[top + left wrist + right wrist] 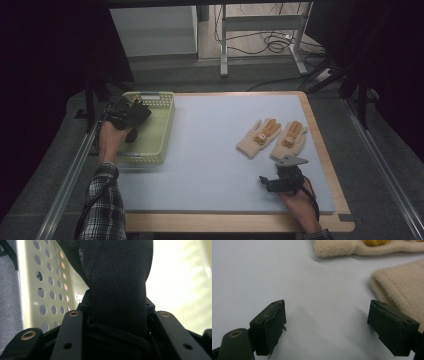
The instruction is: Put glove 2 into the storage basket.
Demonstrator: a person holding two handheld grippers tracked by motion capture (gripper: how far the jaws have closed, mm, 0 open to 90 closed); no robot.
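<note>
My left gripper [129, 118] hangs over the pale green perforated basket [168, 125] at the table's left, shut on a piece of black cloth [139, 114]. In the left gripper view the black cloth [117, 285] fills the space between the jaws of the left gripper [119, 313], with the basket's wall [50, 290] behind. Two cream gloves with orange patches [259, 136] [291, 140] lie flat at the right. My right gripper [279, 176] rests open on the table just in front of them. In its own view the right gripper [327, 315] holds nothing, and the gloves [352, 247] [402, 282] lie ahead.
The table has a light blue-grey mat [215, 145] with a wooden edge [235, 222]. A metal rail [70, 175] runs along the left side. Desk legs and cables [270, 42] stand on the floor beyond the table.
</note>
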